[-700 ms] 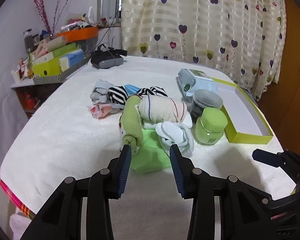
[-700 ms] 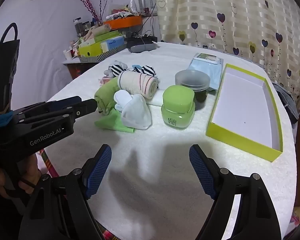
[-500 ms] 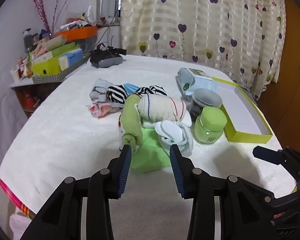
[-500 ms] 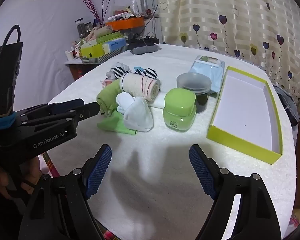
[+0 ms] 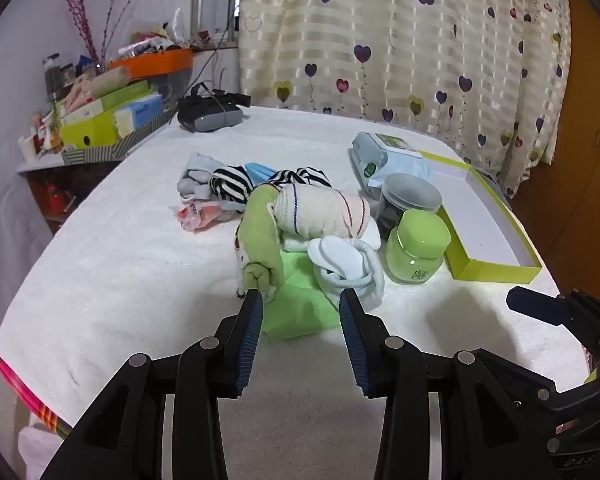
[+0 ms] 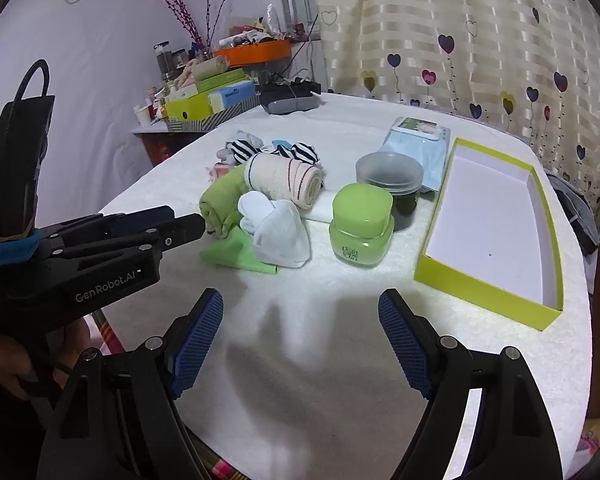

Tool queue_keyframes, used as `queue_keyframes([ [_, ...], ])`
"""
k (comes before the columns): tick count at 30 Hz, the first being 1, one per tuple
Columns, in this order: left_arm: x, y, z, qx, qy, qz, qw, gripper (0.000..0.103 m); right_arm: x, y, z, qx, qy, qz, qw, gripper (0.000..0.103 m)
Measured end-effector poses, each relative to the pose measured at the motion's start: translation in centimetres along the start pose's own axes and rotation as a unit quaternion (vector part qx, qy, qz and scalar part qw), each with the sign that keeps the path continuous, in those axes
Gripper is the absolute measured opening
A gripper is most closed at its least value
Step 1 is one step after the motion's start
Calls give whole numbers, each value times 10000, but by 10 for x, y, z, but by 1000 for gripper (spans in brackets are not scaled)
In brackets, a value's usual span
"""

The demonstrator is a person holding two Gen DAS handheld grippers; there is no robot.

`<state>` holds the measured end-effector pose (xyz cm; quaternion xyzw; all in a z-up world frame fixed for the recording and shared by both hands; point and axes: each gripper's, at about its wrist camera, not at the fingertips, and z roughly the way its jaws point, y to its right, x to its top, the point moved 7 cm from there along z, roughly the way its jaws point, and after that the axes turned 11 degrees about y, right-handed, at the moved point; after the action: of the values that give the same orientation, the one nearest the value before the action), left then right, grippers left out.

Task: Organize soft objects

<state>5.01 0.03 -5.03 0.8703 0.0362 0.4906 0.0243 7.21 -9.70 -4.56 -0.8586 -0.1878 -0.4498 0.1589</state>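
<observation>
currently: left gripper lined up on the soft pile, right gripper standing by.

left wrist view: the left gripper (image 5: 300, 300) hangs low with jaws apart and empty, its tips bracketing the near edge of the green cloth (image 5: 300, 308), between the green sock (image 5: 260, 236) and the white socks (image 5: 350, 262); this spacing suits a pinch on the flat cloth. against the frame 0.7 s ago, the pile sits slightly lower, so the tips are nearer. right wrist view: the right gripper (image 6: 300, 336) has jaws wide apart, empty, over bare white table cover (image 6: 340, 360), well short of the green jar (image 6: 362, 226) and the open yellow-green box (image 6: 548, 216), probably the destination. the left gripper's tip has advanced to just beside the green sock.
</observation>
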Motion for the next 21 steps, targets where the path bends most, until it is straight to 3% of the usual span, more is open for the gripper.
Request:
queue_keyframes([
  [21, 0, -6, 3, 92, 40, 10, 9999, 39, -2, -5, 5, 49, -35, -49, 10000, 80],
])
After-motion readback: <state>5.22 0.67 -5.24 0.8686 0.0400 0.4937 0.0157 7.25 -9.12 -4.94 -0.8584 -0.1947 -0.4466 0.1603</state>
